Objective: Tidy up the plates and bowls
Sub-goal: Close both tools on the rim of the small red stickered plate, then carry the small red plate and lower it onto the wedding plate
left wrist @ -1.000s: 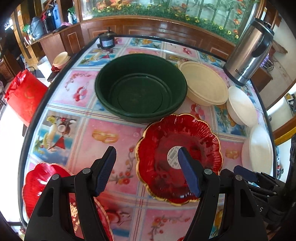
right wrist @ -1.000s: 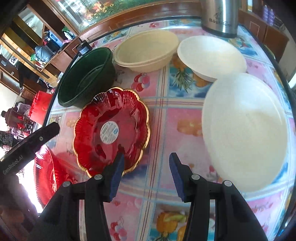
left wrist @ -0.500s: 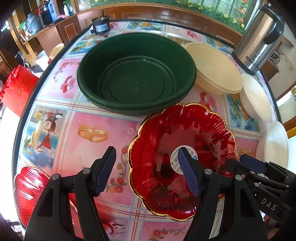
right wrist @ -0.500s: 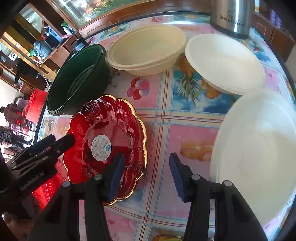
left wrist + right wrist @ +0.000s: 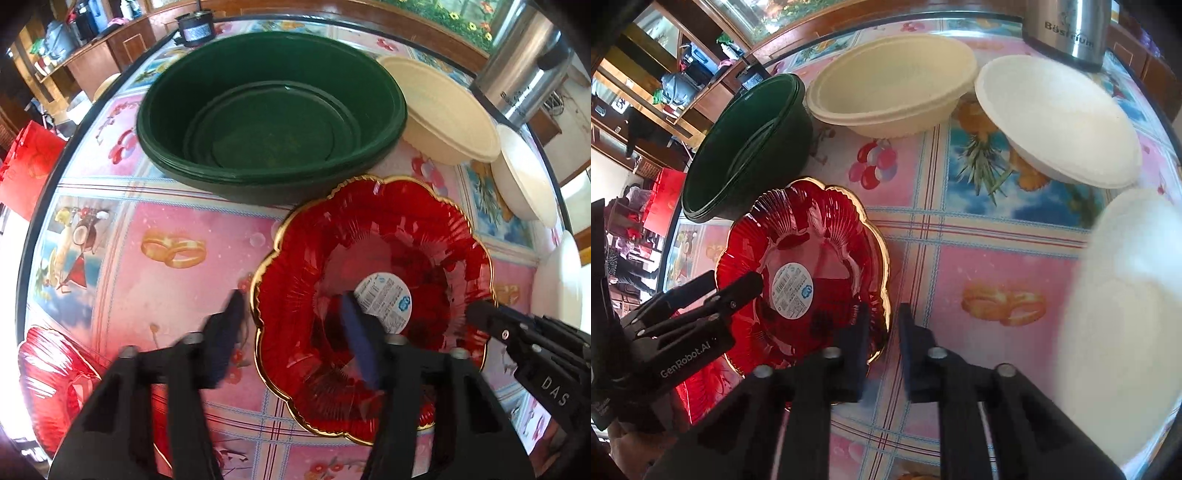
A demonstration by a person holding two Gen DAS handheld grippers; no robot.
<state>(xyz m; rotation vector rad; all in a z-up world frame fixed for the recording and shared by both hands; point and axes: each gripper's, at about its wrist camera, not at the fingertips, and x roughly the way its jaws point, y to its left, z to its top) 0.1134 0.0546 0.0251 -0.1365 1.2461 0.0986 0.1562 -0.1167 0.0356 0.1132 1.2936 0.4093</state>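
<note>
My right gripper (image 5: 882,332) has just pinched the gilt rim of the red scalloped plate (image 5: 373,295) on the tabletop (image 5: 177,236); my left gripper (image 5: 291,328), jaws narrowing, straddles the opposite rim. I should clamp squarely, then lift level.

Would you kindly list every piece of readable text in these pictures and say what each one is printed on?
"Bestrium": on the steel flask, lettering slightly soft.
"GenRobot.AI": on the left gripper body.
"DAS": on the right gripper body.
Round white sticker in the red plate: barcode and fine print, too small to read.
</note>
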